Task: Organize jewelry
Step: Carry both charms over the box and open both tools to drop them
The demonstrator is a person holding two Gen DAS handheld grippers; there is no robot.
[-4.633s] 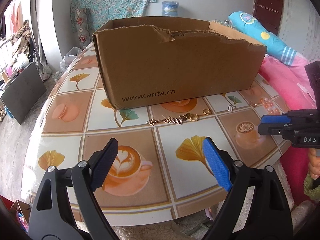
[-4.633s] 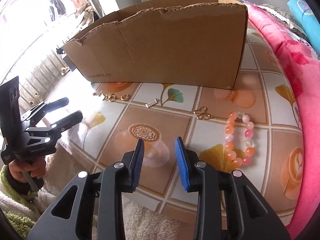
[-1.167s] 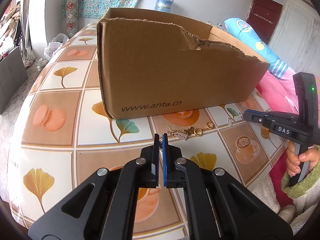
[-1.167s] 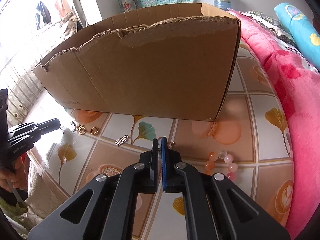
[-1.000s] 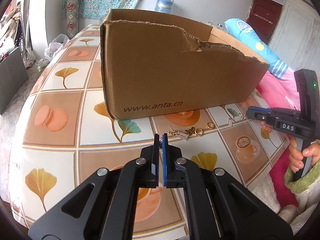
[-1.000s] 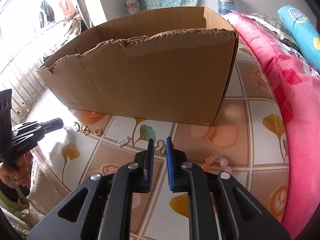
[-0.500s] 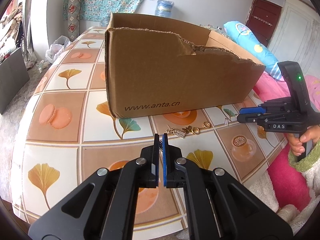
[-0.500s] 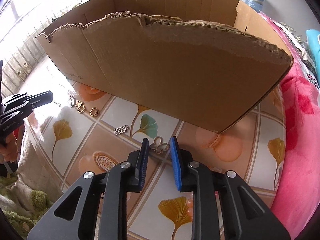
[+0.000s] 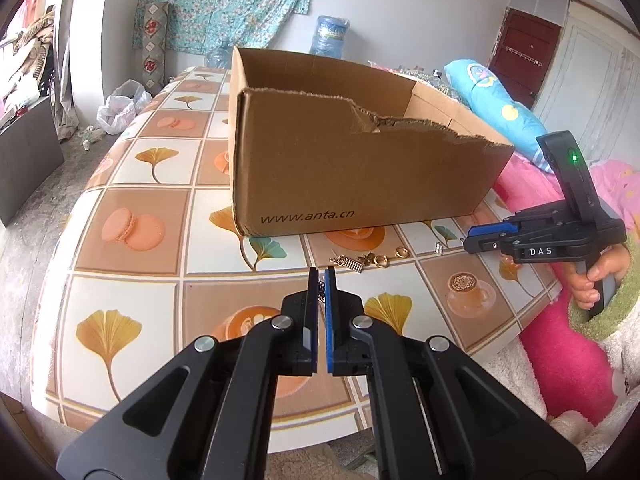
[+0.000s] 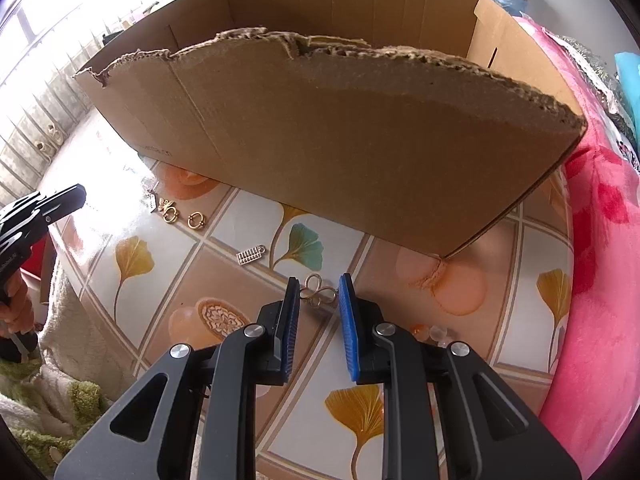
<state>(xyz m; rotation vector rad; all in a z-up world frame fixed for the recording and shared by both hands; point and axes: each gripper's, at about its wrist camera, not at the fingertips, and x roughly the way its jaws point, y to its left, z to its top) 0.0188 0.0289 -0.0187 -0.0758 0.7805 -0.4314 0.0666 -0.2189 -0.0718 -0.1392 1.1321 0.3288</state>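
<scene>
We see the box (image 9: 360,176) with its floor hidden, our left gripper (image 9: 319,280) pinching a chain (image 9: 320,295), and, only from the right wrist, our right gripper (image 10: 319,294) spread around a clasp (image 10: 318,295) on the table (image 10: 136,280).

cardboard box (image 9: 360,168) on table (image 9: 132,296); jewelry pieces (image 9: 370,259) in row before box; bottle (image 9: 330,38) behind.

"www.anta.cn" on the cardboard box (image 9: 360,176); "DAS" on the right tongs (image 9: 470,242).
</scene>
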